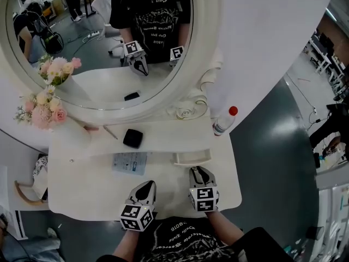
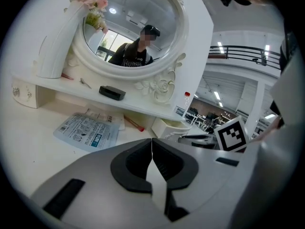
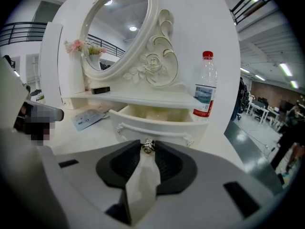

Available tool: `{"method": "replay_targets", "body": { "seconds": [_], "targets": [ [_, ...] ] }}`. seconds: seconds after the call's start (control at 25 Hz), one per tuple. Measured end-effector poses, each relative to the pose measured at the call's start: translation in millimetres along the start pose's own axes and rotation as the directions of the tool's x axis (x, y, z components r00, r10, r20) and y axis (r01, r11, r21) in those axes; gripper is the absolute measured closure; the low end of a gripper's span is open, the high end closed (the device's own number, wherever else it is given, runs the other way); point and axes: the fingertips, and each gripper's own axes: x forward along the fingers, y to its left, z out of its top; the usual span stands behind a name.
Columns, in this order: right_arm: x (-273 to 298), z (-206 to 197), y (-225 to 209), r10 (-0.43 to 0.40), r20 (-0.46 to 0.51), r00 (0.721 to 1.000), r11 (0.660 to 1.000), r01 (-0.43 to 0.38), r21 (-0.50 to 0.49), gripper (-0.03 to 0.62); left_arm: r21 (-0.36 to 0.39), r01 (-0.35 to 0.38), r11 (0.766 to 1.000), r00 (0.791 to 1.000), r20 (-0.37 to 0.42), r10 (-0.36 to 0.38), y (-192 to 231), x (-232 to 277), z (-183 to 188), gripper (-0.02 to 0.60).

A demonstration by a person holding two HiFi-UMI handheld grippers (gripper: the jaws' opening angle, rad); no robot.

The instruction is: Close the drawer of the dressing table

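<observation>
The drawer [image 3: 159,122] of the dressing table [image 1: 185,112] stands pulled out below the right end of the mirror shelf, its white front facing the person. A plastic bottle [image 3: 206,82] stands just beyond its far right corner. The right gripper [image 3: 148,144] has its jaws clenched on the small metal knob [image 3: 148,147] at the middle of the drawer front. The left gripper [image 2: 152,146] is to the left, over the near part of the tabletop [image 1: 87,187], with its jaws pressed together on nothing. The drawer looks small, rigid and light, so a gentle, straight push toward the mirror should probably seat it. The knob is tiny and glossy and could slip from the jaws. Because it sits at the centre, pushing there should keep the drawer from skewing and jamming.
</observation>
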Motion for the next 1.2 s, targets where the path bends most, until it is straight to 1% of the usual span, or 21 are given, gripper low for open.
{"method": "replay_targets", "body": {
  "seconds": [0.28, 0.44, 0.72, 0.96, 1.2],
  "targets": [
    [3.2, 2.6, -0.9, -0.001, 0.000, 1.000, 1.000, 0.001, -0.002, 0.490, -0.019, -0.012, 1.000, 1.000, 0.004, 0.012, 4.9, 1.3, 0.3, 0.565],
    [5.7, 4.0, -1.5, 0.003, -0.001, 1.000, 1.000, -0.003, 0.002, 0.490, -0.009, -0.029, 1.000, 1.000, -0.012, 0.029, 5.9, 1.8, -1.5, 0.565],
    [9.2, 6.1, -2.0, 0.006, 0.000, 1.000, 1.000, -0.006, 0.003, 0.491, -0.003, -0.028, 1.000, 0.999, -0.019, 0.028, 5.1, 3.1, -2.3, 0.565],
    [14.0, 8.3, -3.2, 0.010, -0.006, 1.000, 1.000, -0.010, 0.011, 0.491, -0.020, -0.070, 0.997, 0.997, -0.039, 0.070, 13.8, 3.5, -5.9, 0.565],
    [18.6, 10.6, -4.3, 0.026, -0.004, 1.000, 1.000, -0.026, 0.007, 0.491, -0.027, -0.078, 0.997, 0.996, -0.041, 0.077, 17.0, 4.0, -6.4, 0.565]
  ]
}}
